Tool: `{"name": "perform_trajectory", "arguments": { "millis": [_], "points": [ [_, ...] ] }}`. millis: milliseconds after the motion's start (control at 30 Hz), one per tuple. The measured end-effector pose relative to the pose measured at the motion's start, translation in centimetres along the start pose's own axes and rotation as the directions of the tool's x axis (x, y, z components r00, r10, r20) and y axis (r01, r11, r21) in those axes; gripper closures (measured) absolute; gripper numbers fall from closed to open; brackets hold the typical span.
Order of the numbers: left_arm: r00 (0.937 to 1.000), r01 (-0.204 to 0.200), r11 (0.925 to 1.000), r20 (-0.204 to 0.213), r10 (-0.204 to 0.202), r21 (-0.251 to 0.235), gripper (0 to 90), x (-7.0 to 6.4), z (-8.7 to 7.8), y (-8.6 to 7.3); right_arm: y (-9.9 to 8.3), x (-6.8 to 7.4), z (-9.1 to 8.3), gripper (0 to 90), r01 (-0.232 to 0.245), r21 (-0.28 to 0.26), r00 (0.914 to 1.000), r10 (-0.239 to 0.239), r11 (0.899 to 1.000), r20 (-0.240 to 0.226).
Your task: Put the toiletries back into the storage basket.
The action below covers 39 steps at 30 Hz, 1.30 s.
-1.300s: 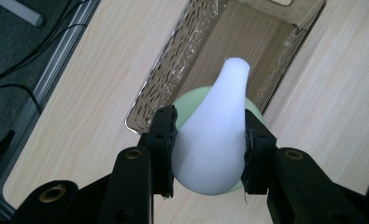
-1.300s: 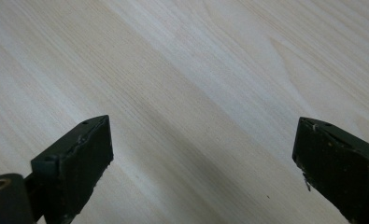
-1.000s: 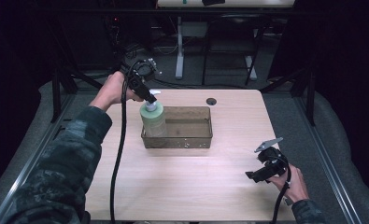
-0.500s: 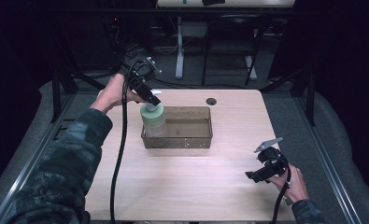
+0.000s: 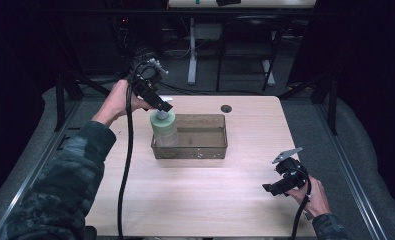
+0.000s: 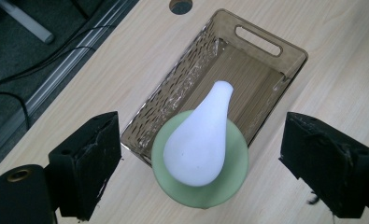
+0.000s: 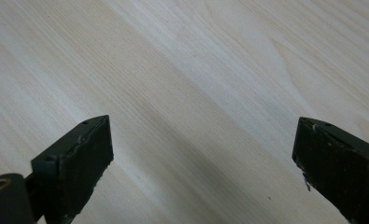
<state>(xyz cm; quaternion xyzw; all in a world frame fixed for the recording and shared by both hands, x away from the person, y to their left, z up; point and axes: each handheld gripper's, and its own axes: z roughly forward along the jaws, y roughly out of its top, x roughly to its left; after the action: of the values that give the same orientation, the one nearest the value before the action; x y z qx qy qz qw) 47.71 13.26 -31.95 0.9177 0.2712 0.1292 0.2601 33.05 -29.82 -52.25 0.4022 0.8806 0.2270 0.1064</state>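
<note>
On table [image 5: 195, 200]: one bottle [image 5: 164, 127], one bin [image 5: 205, 145].

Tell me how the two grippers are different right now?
The left gripper hangs above the green bottle at the bin's left end; the right gripper has just bare table in front of it. The left one is held up at the table's far left, while the right one sits low near the front right corner. Both have black jaws spread wide open, gripping nothing.
</note>
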Motion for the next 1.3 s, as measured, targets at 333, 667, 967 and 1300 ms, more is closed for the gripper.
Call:
{"name": "perform_trajectory", "arguments": {
  "millis": [333,667,967,1300],
  "points": [
    [0.9997,0.022,0.9996,-0.010,-0.022,-0.019,0.2,-0.1,-0.3,-2.5,0.0,-0.1,-0.1,5.0,0.004,0.001,1.0000,-0.004,1.000,0.008],
    [0.9978,0.058,0.9976,-0.032,-0.059,-0.038,0.0,-0.4,-0.7,-5.6,0.0,-0.1,-0.2,4.3,0.013,0.000,0.9998,-0.013,1.000,0.013],
    [0.9937,0.107,0.9933,-0.031,-0.108,-0.046,0.0,-1.2,-0.2,-9.3,0.0,-0.1,-0.1,1.5,0.018,0.000,0.9997,-0.018,1.000,0.018],
    [0.9865,0.161,0.9867,-0.025,-0.162,-0.019,0.0,-2.1,1.9,-13.5,0.0,0.0,0.0,0.7,0.006,0.005,0.9999,-0.006,1.000,0.015]
  ]
}}
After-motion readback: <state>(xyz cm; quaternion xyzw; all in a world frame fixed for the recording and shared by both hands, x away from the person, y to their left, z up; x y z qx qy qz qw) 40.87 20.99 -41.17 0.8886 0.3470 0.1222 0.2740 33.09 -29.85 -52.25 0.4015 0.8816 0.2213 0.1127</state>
